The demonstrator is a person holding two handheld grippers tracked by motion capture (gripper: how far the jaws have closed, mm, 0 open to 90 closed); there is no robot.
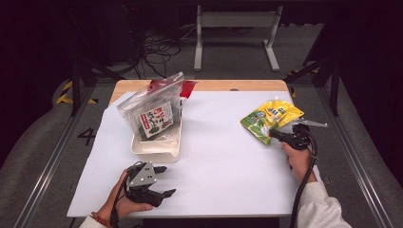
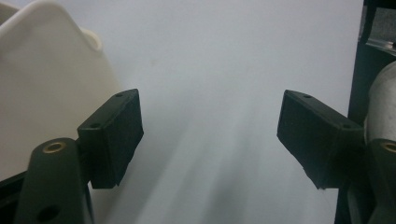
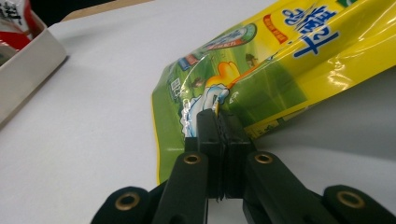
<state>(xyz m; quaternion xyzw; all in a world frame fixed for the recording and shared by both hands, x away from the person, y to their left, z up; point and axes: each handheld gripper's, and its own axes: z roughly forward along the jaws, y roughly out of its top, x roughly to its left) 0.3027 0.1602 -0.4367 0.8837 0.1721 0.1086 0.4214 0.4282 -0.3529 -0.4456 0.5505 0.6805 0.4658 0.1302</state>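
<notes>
Right gripper (image 3: 218,122) pinches the yellow pouch (image 1: 269,118) at its edge; left gripper (image 1: 160,181) rests wide, beside the tray (image 1: 157,146). Next, likely: carry pouch trayward.

White tray (image 1: 157,148) holding seaweed bag (image 1: 152,114), red packet (image 1: 187,88) behind, white sheet (image 1: 218,156).

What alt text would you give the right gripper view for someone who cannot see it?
The right hand-held gripper has its two black jaws shut on the lower edge of a yellow and green snack pouch, which lies tilted on the white table cover. The corner of a white tray sits at the upper left.
</notes>
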